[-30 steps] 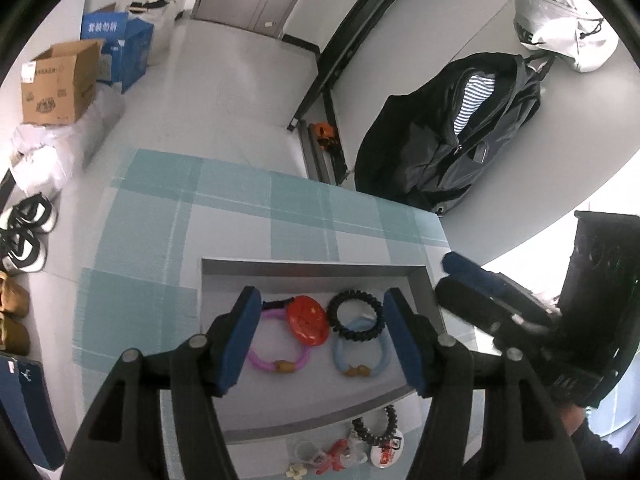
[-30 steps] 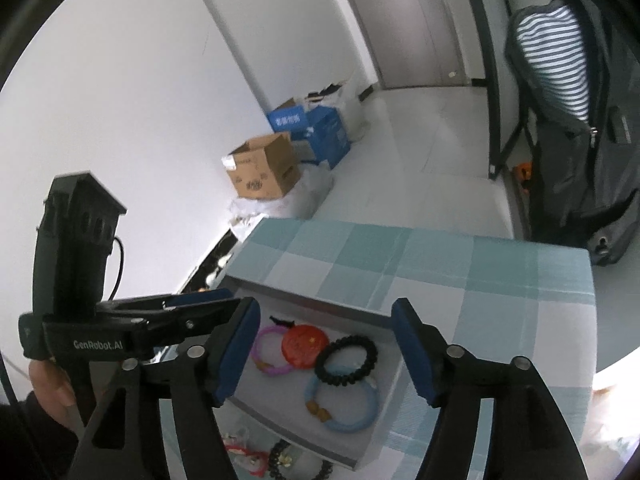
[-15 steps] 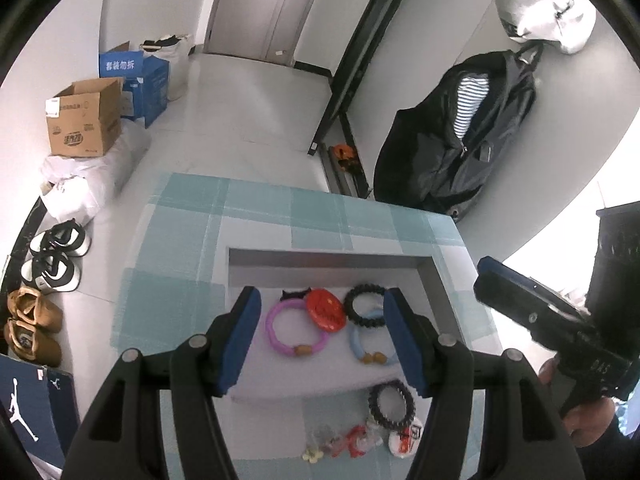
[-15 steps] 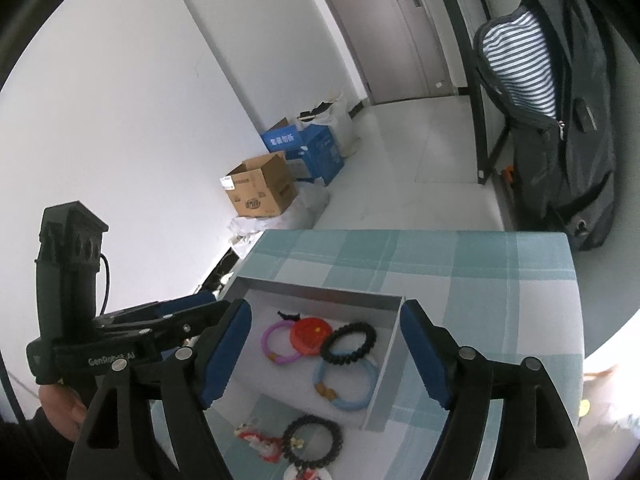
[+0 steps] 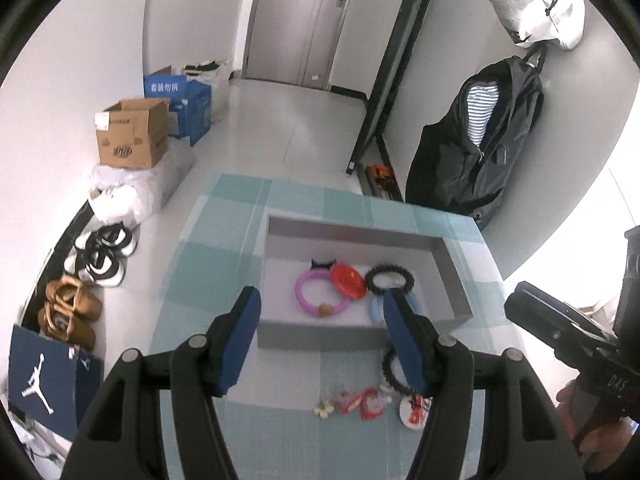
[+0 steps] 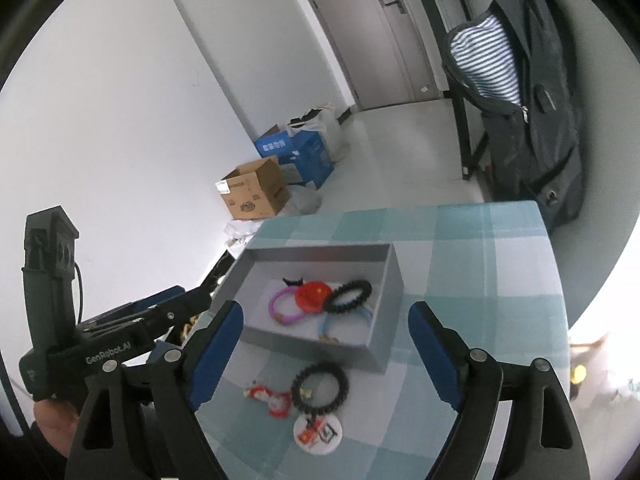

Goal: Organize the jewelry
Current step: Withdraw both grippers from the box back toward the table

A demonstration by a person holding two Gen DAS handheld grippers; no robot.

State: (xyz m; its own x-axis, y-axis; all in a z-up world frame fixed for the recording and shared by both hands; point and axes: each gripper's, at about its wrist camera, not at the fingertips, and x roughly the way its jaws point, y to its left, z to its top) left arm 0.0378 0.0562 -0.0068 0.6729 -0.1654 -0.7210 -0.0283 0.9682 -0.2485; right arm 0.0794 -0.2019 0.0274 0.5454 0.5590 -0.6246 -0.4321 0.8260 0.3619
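Looking from left to right, the left hand-held gripper (image 5: 320, 332) hung over the near edge of the bench (image 5: 208, 264), its jaws standing partly apart with nothing between them; I judged it was waiting there so that the way to the box stayed free. The grey box (image 5: 320, 330) sat near the middle of the bench, on the checked cloth, and served as the place to collect the jewelry. Inside it lay a pink bracelet (image 5: 308, 298), a red round piece (image 5: 349, 280) touching it, a black beaded bracelet (image 5: 388, 278) and a pale blue bracelet (image 5: 374, 308), so part of the sorting seemed done. Outside the box, near the front edge of the bench, another black beaded ring (image 6: 320, 388) lay just beside small red and white trinkets (image 6: 268, 398) and a round white badge (image 6: 318, 434); these were probably left to be moved. The right hand-held gripper (image 6: 326, 350) hovered above these loose pieces, and its jaws had just been opening wide, with nothing pinched between them, I think to prepare for taking the black ring.
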